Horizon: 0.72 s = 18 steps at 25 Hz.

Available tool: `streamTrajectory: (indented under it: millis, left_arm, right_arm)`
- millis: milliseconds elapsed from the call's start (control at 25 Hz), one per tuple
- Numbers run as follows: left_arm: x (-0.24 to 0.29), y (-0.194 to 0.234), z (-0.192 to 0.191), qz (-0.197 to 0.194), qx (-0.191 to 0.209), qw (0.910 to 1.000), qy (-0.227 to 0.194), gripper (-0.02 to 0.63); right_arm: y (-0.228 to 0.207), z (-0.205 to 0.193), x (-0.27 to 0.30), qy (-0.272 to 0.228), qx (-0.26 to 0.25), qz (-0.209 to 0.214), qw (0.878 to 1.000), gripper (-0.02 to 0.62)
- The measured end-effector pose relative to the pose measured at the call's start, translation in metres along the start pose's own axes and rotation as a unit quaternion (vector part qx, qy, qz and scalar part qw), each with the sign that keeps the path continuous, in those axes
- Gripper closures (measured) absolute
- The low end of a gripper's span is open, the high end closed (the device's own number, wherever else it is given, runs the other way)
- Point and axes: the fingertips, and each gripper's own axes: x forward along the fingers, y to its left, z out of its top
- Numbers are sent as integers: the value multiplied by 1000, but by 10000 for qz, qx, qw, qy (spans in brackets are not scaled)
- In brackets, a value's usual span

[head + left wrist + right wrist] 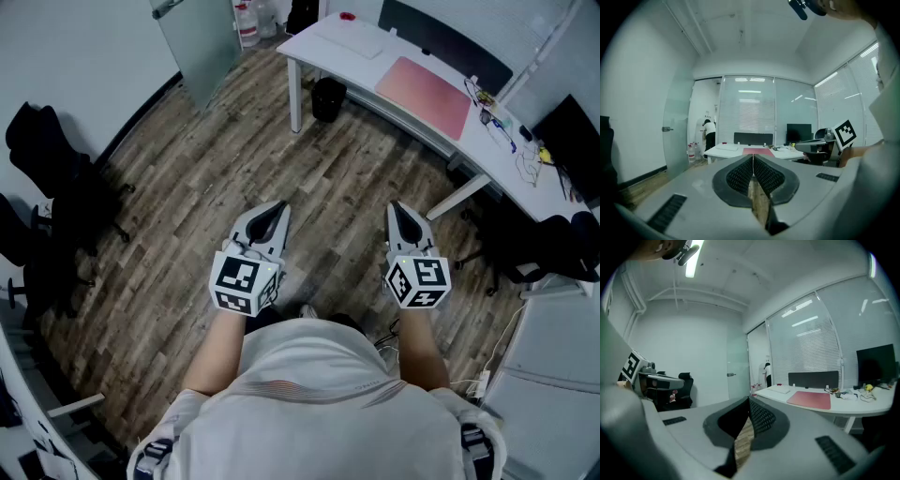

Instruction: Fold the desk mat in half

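Left gripper [277,210]: fingers closed together, nothing between. Right gripper [397,210]: fingers likewise together, empty. Pink desk mat [427,94] lies flat and unfolded on the white tabletop [309,45], well ahead of both fingertips.

Head view looks steeply down over the person [314,394]; both gripper views face nearly level; all share the distant table [314,49] and desk mat [424,96]

The desk mat [424,96] lies on the desk [487,148]; a bin [327,97] stands underneath.
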Motion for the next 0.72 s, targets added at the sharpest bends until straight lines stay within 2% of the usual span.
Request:
streamTrajectory:
  millis: [280, 720]
  left_arm:
    - [1, 8, -7, 137, -324, 9993, 128, 589]
    - [8, 11, -7, 26, -392, 9992, 121, 589]
  right_arm:
    - [-2, -2, 1, 26, 15, 18, 10000, 543]
    - [-1, -3, 2, 68, -36, -54, 10000, 543]
